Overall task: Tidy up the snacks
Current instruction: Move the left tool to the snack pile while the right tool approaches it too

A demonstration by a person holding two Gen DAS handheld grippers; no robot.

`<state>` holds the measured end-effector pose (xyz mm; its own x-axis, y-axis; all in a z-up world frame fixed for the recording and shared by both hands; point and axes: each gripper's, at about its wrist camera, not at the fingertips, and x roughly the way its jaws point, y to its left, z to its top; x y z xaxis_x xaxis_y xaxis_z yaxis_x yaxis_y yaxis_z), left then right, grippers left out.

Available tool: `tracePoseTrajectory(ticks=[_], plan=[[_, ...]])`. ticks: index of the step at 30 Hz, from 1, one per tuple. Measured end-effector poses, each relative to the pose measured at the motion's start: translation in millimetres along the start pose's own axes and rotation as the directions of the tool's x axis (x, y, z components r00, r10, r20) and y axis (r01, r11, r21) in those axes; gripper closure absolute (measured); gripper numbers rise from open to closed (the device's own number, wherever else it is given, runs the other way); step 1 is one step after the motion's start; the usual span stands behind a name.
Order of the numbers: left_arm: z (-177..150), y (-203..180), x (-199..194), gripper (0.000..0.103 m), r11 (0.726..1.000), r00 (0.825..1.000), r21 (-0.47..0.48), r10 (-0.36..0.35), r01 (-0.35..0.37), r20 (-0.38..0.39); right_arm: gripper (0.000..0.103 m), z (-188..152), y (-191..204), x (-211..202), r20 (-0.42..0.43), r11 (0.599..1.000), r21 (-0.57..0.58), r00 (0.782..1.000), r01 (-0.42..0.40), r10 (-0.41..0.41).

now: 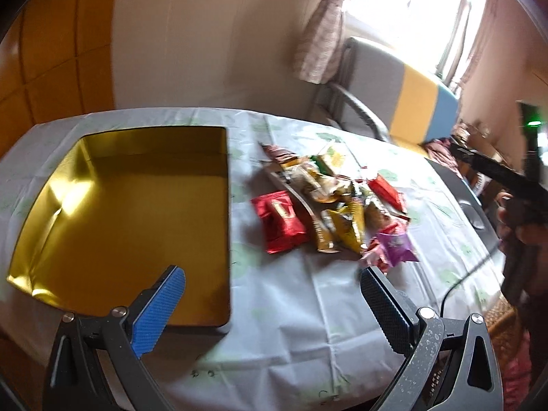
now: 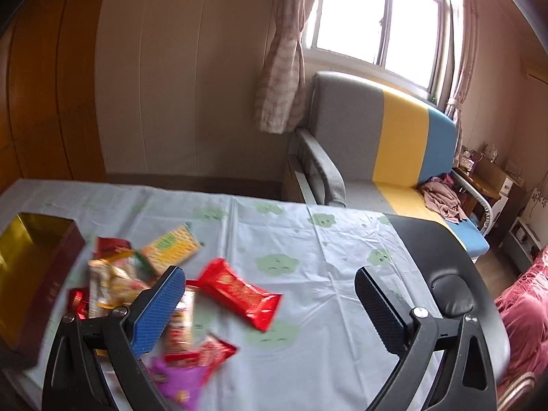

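An empty gold-lined tin box (image 1: 130, 212) sits open on the table's left side; its dark red outer wall (image 2: 51, 281) shows in the right wrist view. A heap of snack packets (image 1: 335, 198) lies to its right: a red pouch (image 1: 282, 221), yellow packets (image 1: 346, 227), a purple packet (image 1: 397, 246). My left gripper (image 1: 272, 286) hangs open above the cloth between box and heap, holding nothing. My right gripper (image 2: 270, 286) is open too, over the heap's right edge near a long red packet (image 2: 239, 293) and a cracker packet (image 2: 171, 248).
A pale tablecloth with green prints (image 2: 325, 239) covers the table. A black office chair back (image 2: 445, 260) stands at the table's right edge. Behind it is a grey, yellow and blue sofa (image 2: 394, 137) under a window. The right-hand device and a hand (image 1: 513, 212) show at far right.
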<state>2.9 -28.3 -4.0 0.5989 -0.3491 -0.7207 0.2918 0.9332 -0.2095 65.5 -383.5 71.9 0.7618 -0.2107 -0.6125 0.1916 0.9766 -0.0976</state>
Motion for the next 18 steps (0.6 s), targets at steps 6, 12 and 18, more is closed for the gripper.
tracePoseTrajectory(ticks=[6,12,18], plan=[[24.0,-14.2,19.5,0.000,0.996,0.996,0.082,-0.011,0.018,-0.091,0.002,-9.1,-20.1,30.2,-0.065,0.997,0.059,0.996,-0.054,0.058],[53.9,-36.5,49.6,0.017,0.991,0.990,0.132,0.017,0.002,-0.143,0.003,-8.2,-32.9,36.1,-0.076,0.989,0.126,0.993,-0.079,0.089],[78.7,-40.3,103.2,0.057,0.998,0.957,0.024,-0.055,0.064,-0.286,0.003,-6.9,-35.5,34.9,-0.063,0.986,0.137,0.992,-0.096,0.105]])
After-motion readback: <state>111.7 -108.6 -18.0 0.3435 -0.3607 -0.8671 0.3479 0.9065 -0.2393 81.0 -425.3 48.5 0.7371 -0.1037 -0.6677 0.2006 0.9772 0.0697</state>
